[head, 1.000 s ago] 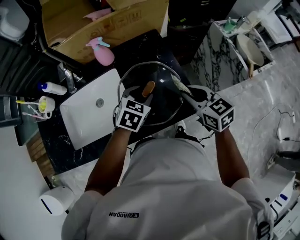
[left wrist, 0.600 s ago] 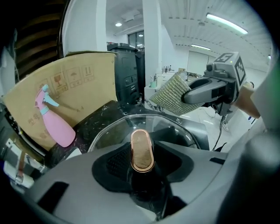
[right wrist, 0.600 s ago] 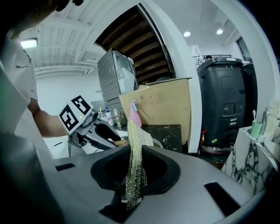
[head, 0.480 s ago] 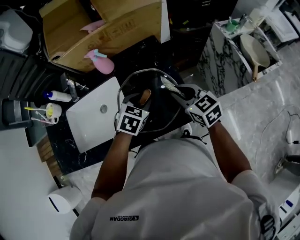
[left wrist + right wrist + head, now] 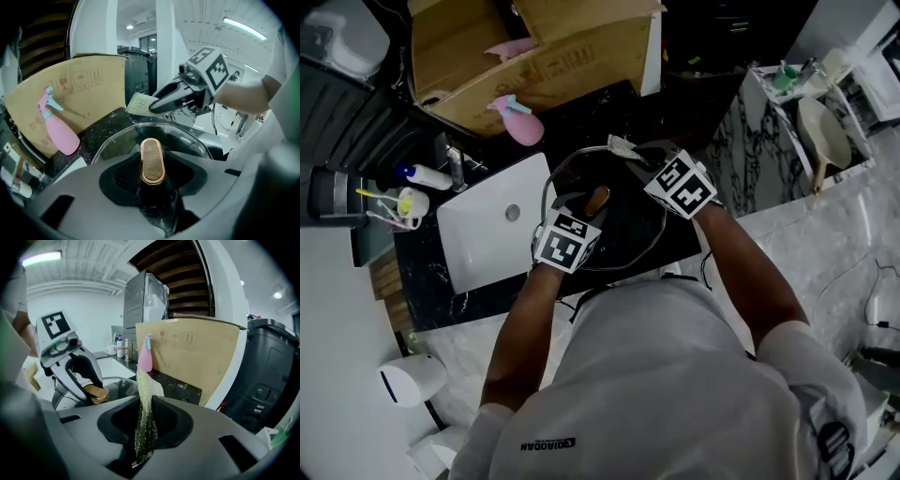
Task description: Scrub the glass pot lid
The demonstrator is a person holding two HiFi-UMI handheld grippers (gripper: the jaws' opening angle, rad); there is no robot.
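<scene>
The glass pot lid (image 5: 623, 230) with a steel rim lies over the dark counter beside the sink. Its copper knob (image 5: 596, 200) (image 5: 152, 161) (image 5: 95, 393) is clamped in my left gripper (image 5: 586, 206) (image 5: 151, 187). My right gripper (image 5: 633, 155) (image 5: 143, 437) is shut on a green-yellow scrubbing cloth (image 5: 622, 147) (image 5: 146, 420) (image 5: 139, 104), held at the lid's far rim. In the left gripper view the cloth hangs just above the far edge of the lid (image 5: 154, 136).
A white sink basin (image 5: 492, 225) with a faucet (image 5: 455, 164) lies left of the lid. A pink spray bottle (image 5: 523, 123) (image 5: 58, 129) (image 5: 145, 355) stands in front of a cardboard box (image 5: 534, 52). A toothbrush cup (image 5: 405, 204) and a white bottle (image 5: 427, 176) sit at the far left.
My right gripper with the cloth has moved from the lid's right side up to its far rim. The left gripper keeps its hold on the knob.
</scene>
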